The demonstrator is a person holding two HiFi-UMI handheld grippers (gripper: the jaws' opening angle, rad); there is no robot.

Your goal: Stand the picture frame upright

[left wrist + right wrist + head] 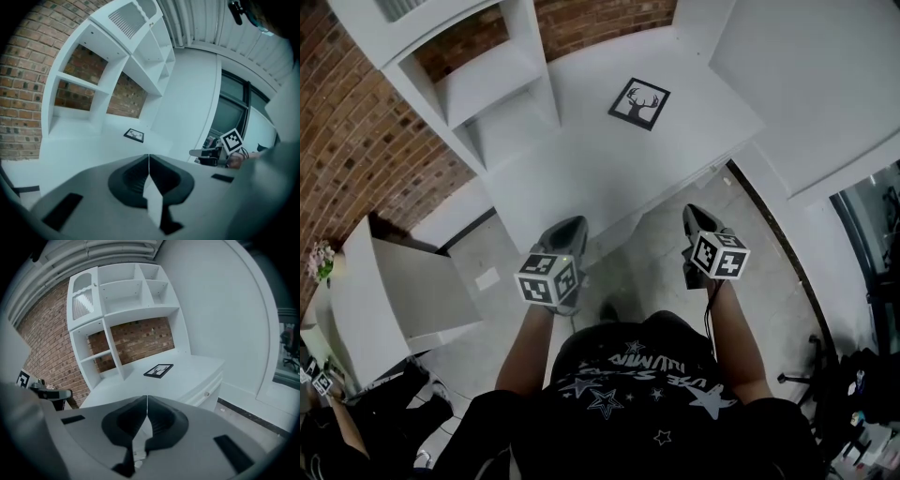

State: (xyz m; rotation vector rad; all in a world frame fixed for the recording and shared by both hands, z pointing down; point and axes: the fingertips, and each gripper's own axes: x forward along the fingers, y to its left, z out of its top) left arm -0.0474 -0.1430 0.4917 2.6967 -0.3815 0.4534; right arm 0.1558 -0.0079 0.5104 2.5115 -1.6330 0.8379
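Observation:
A black picture frame (639, 102) with a deer-head silhouette lies flat on the white desk (581, 169), toward its back. It also shows small in the left gripper view as the picture frame (134, 135) and in the right gripper view as the picture frame (158, 370). My left gripper (569, 225) is shut and empty, held in the air before the desk's front edge. My right gripper (696, 214) is shut and empty too, level with it on the right. Both stay well short of the frame.
A white shelf unit (478, 75) with open compartments stands on the desk's left against a brick wall (347, 141). A white wall panel (825, 75) closes the right side. A low white cabinet (394, 300) sits left on the floor, another person's gripper (321, 382) beyond it.

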